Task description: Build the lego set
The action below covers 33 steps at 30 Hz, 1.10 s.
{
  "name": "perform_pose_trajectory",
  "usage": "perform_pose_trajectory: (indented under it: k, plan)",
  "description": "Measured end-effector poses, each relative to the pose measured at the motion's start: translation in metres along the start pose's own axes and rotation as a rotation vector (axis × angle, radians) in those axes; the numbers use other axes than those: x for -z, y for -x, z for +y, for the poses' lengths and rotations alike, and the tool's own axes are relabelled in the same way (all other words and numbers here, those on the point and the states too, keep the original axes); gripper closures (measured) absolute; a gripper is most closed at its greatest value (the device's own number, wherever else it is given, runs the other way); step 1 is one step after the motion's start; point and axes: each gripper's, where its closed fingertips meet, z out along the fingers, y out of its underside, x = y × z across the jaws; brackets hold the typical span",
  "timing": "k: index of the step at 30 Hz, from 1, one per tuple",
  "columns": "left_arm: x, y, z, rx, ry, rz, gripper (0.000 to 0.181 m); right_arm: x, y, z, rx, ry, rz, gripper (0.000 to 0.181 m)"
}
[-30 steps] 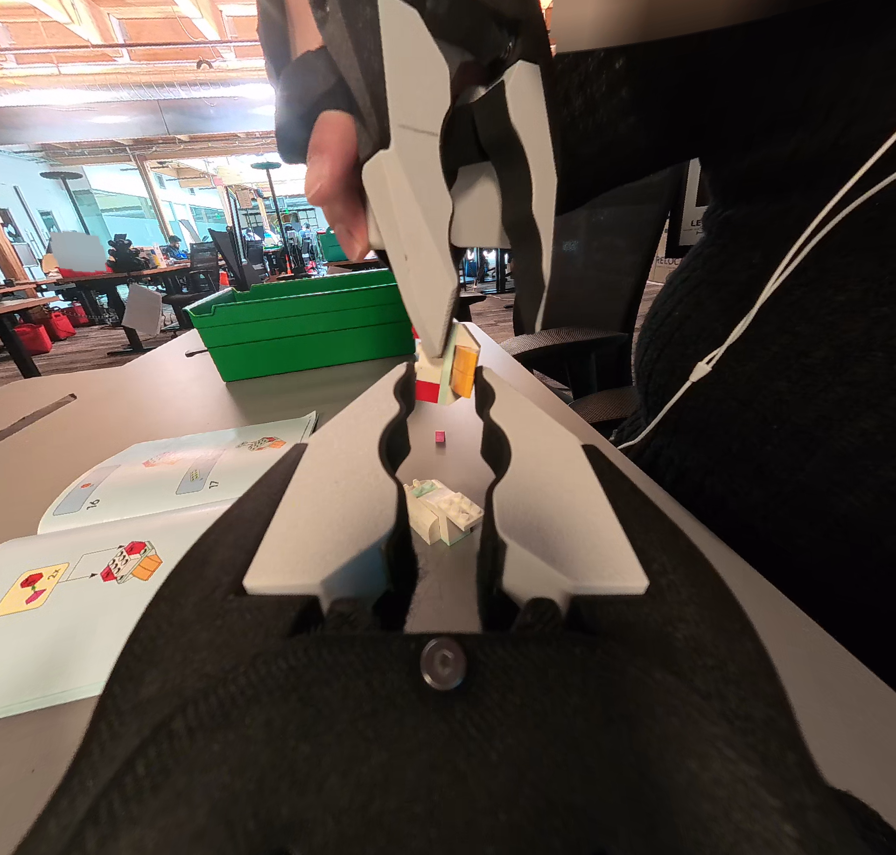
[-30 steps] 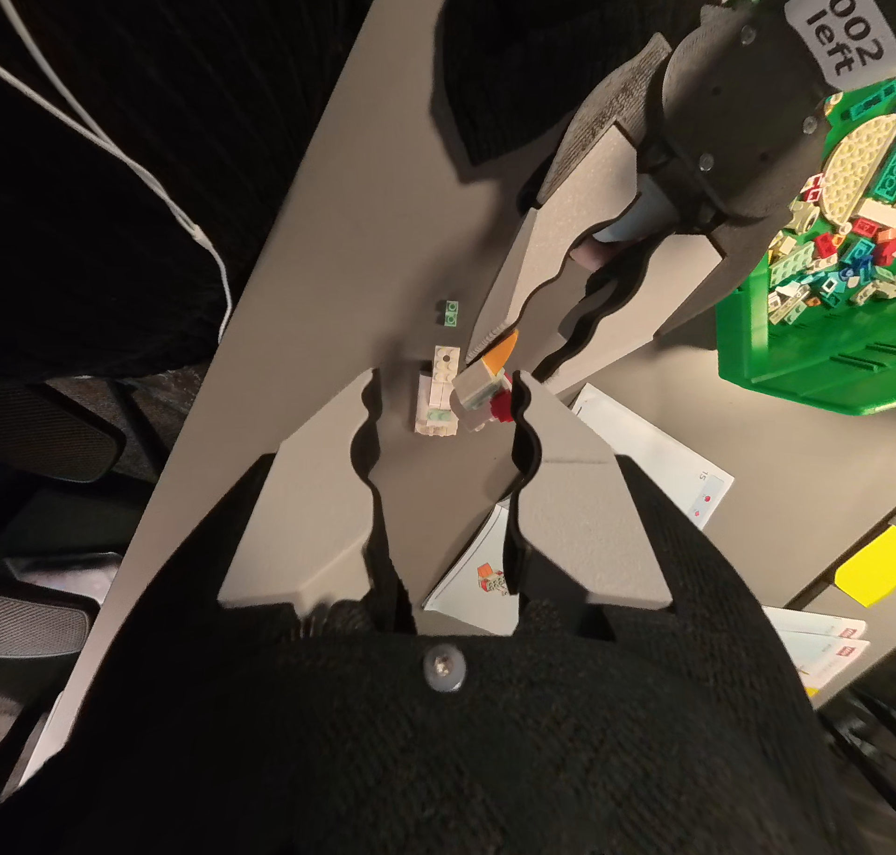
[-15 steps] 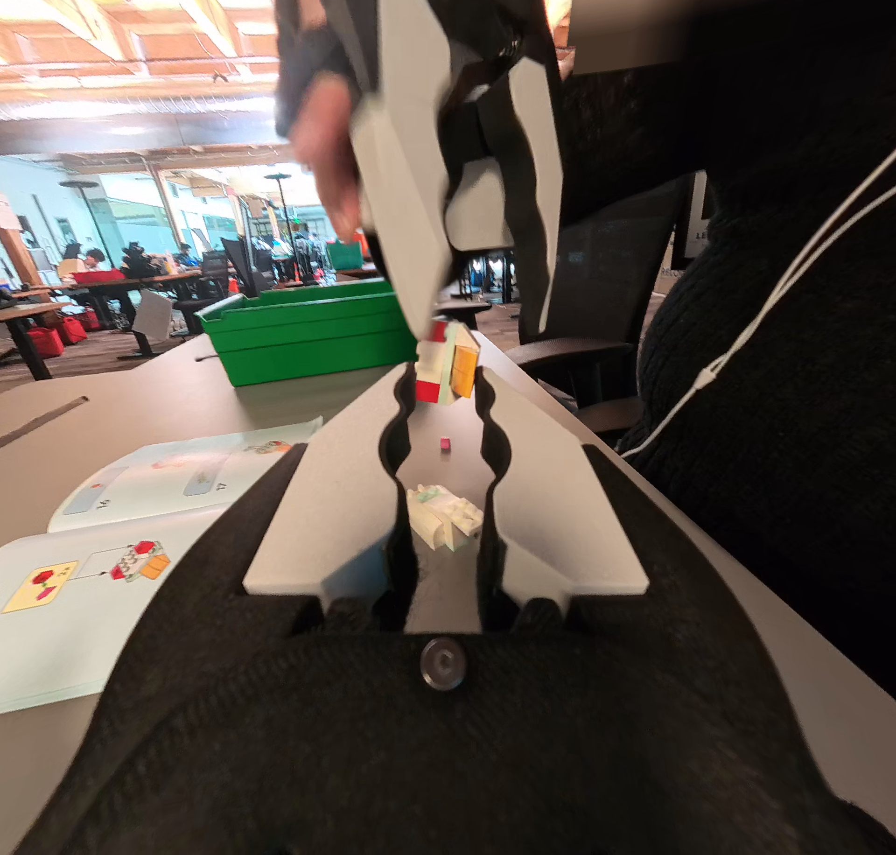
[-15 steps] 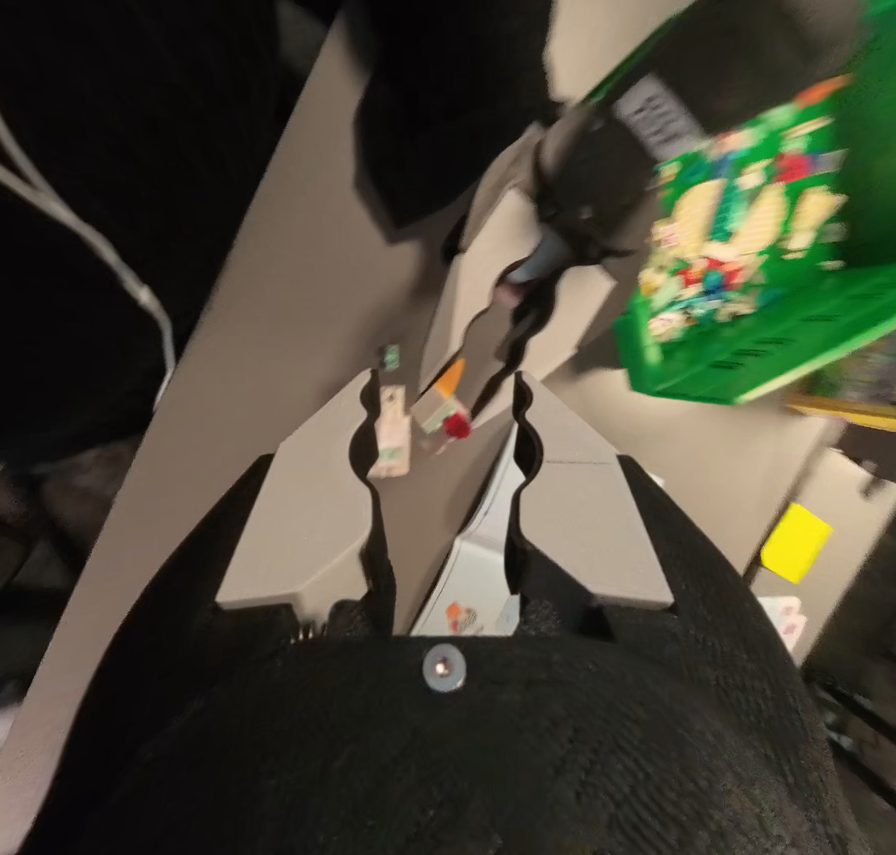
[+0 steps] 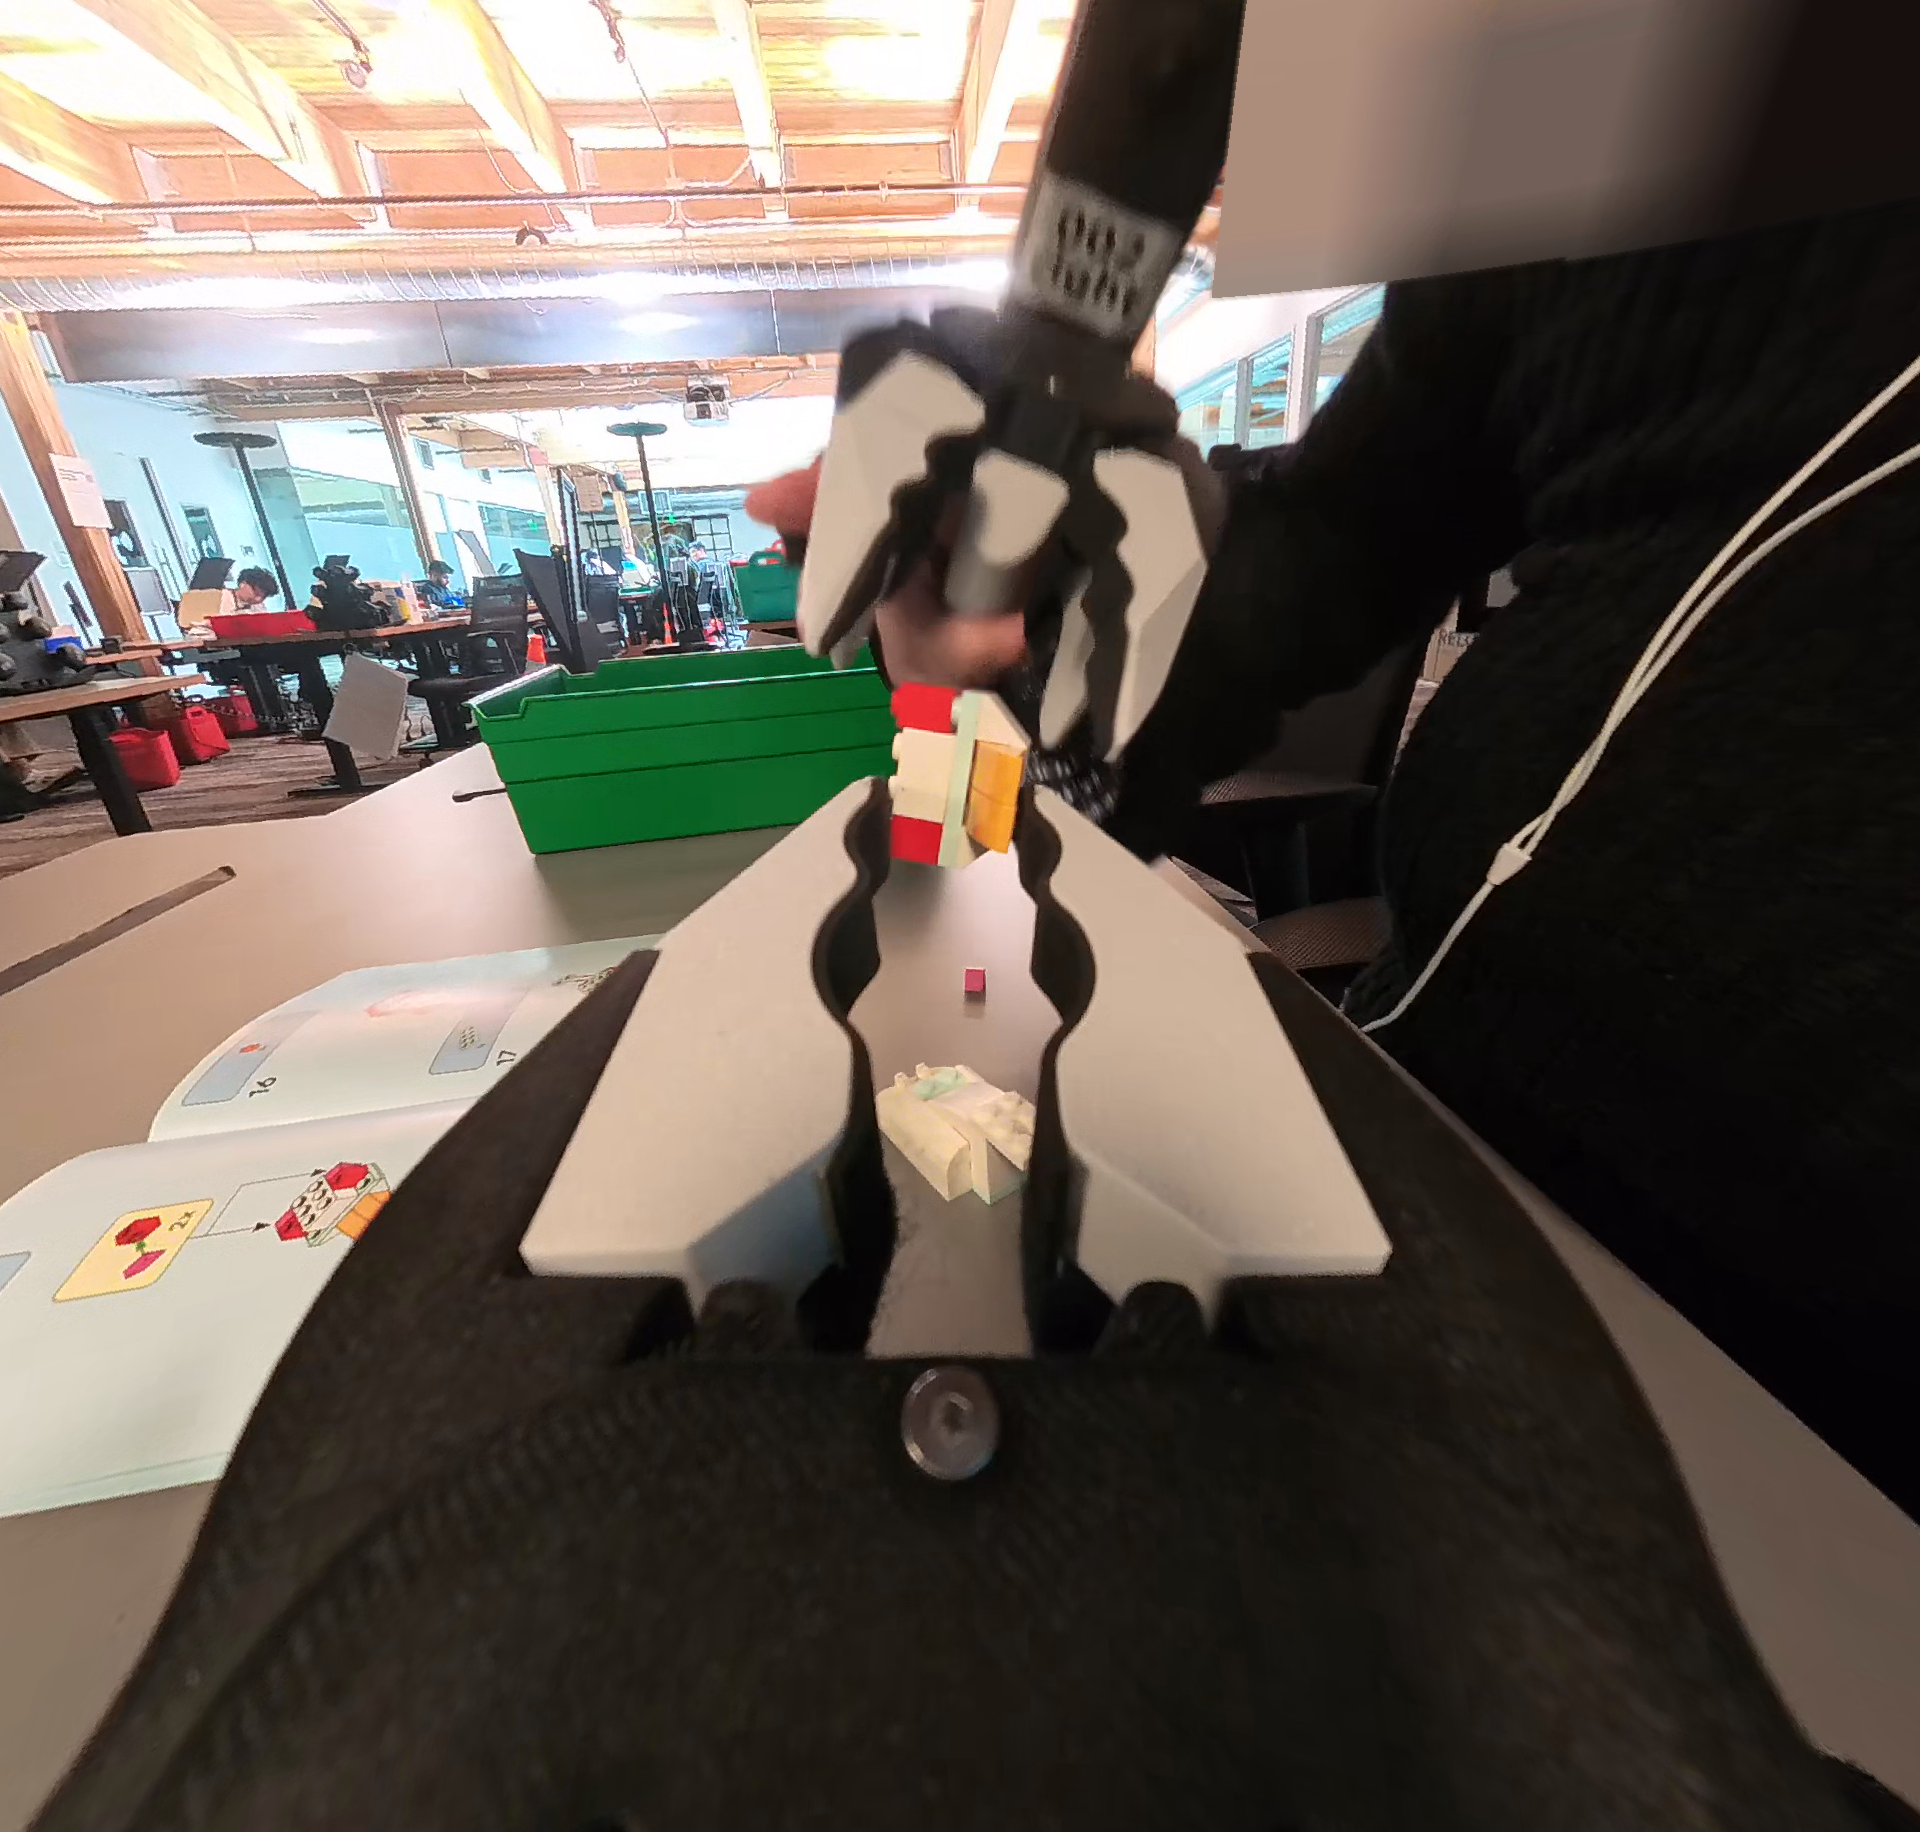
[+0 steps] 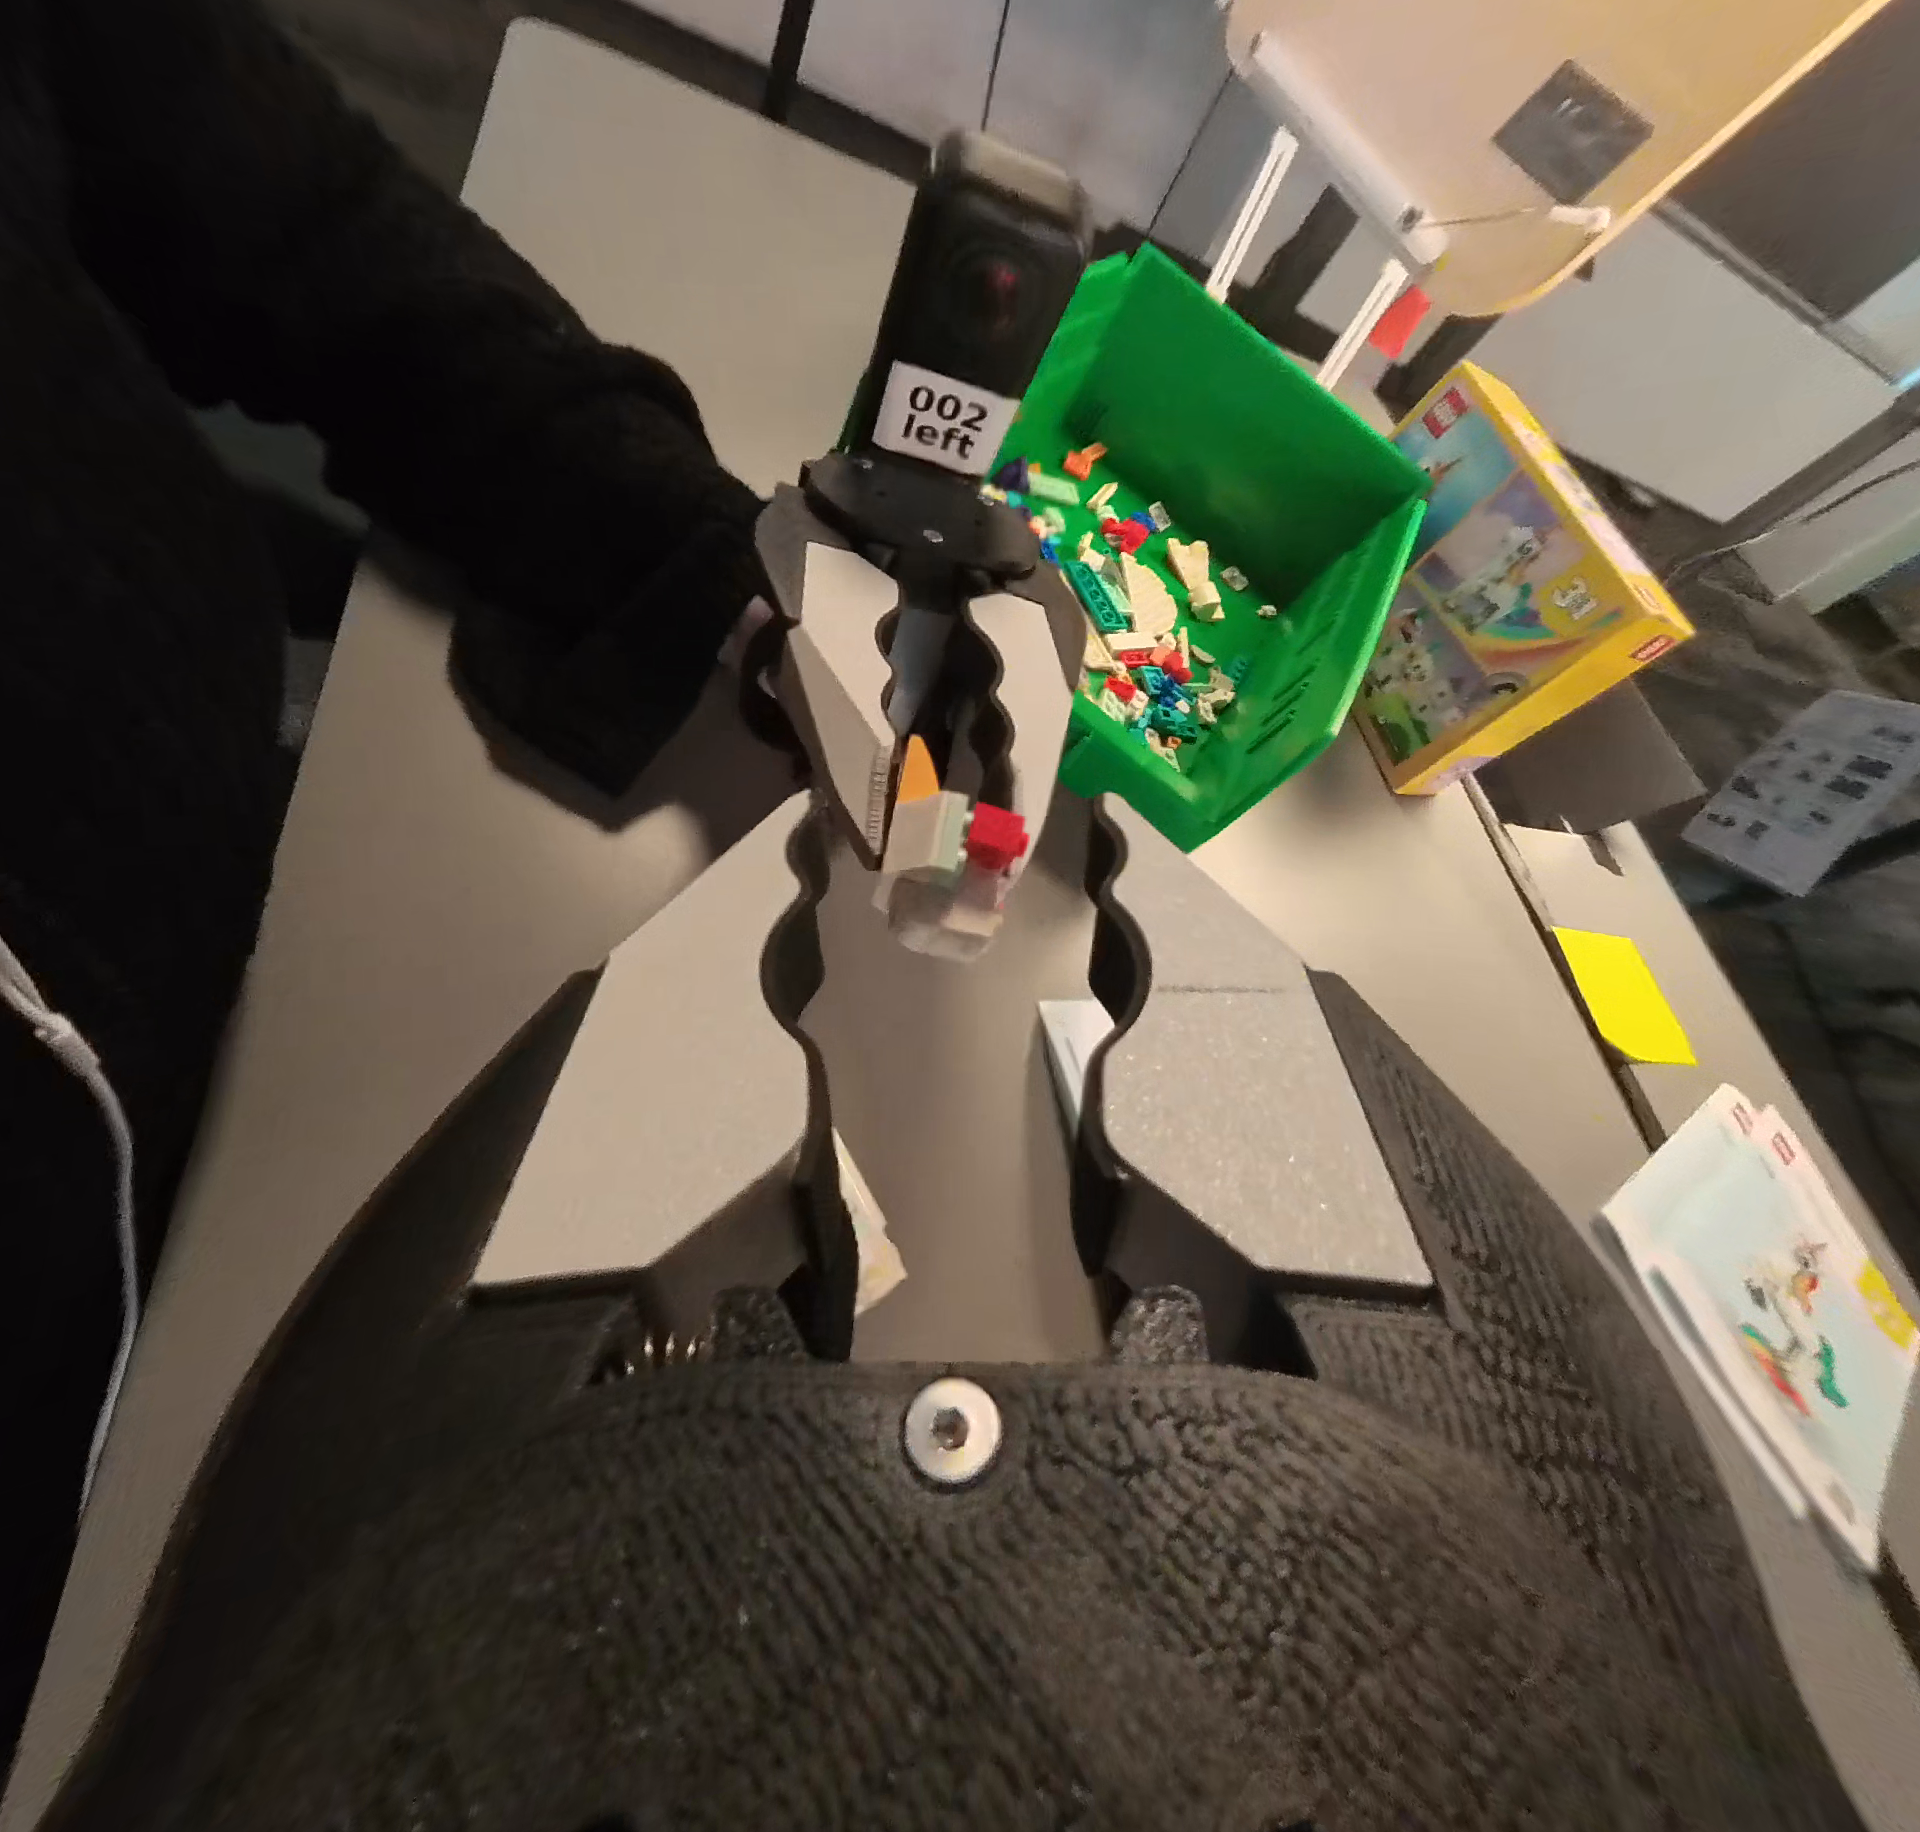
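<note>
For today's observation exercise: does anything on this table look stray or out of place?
A tiny pink piece lies alone on the table, apart from the white build and far from the green bin.

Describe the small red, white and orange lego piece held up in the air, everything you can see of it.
The small lego assembly is glossy plastic: two red bricks with a white one between them, fixed to a pale green plate with an orange sloped piece on the other side. It hangs above the table, pinched at the fingertips of the left gripper. The right gripper, open, is near it without touching.
</note>
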Motion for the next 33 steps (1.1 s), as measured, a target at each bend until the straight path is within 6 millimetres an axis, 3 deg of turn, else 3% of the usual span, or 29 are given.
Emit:
perform_pose_trajectory:
  k: [14, 26, 33]
  plan:
    - [0.0, -0.002, 0.001, 0.005, 0.001, 0.017, 0.158, -0.004, 0.002, 0.004, -0.02, -0.088, 0.078, 0.155]
    - [-0.004, -0.009, 0.007, 0.001, 0.034, 0.059, 0.158, -0.002, 0.012, 0.008, 0.075, -0.098, -0.038, 0.155]
    - [-0.002, -0.007, 0.003, -0.005, 0.014, 0.039, 0.158, -0.003, 0.008, 0.005, 0.081, -0.118, 0.015, 0.156]
